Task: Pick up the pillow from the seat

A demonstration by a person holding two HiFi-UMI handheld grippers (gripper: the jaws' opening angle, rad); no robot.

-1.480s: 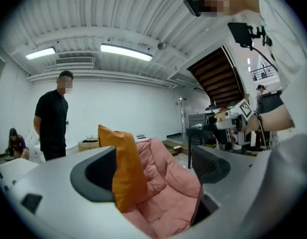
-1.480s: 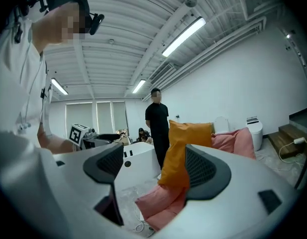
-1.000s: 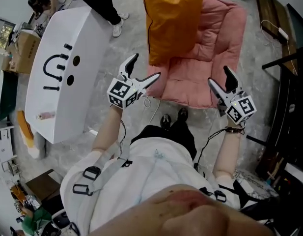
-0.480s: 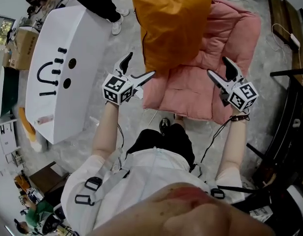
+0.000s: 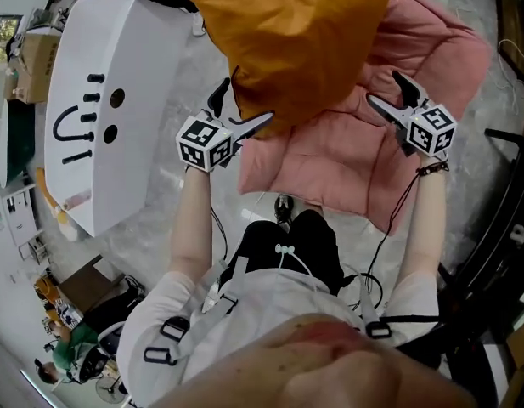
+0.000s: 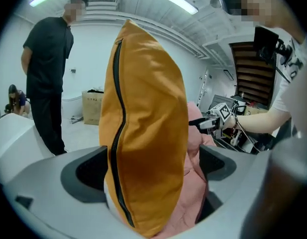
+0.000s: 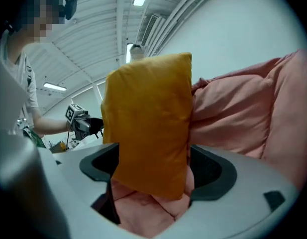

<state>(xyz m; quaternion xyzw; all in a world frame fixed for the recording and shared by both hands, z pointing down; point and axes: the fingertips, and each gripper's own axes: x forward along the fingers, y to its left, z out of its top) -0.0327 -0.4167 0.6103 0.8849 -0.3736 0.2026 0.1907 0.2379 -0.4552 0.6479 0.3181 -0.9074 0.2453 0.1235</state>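
An orange pillow (image 5: 295, 41) with a black zipper stands upright on the pink cushioned seat (image 5: 355, 155), leaning on its padded back. My left gripper (image 5: 245, 102) is at the pillow's lower left corner. In the left gripper view its jaws are opening and the pillow (image 6: 143, 133) sits between them, with a gap at the left pad. My right gripper (image 5: 383, 87) is at the pillow's right side, over the seat. Its jaws are also opening. The pillow's corner (image 7: 148, 128) hangs between them, and neither pad presses on it.
A white box-shaped unit (image 5: 92, 117) with black face-like marks stands to the left on the marble floor. A person in black (image 6: 46, 68) stands beyond it, near a cardboard box (image 6: 93, 106). A dark rack (image 5: 508, 194) runs along the right edge. My shoes (image 5: 283, 206) are at the seat's front.
Both grippers have moved forward from in front of the seat to the pillow's lower corners, and their jaws have spread wider. The pillow looks larger and closer.
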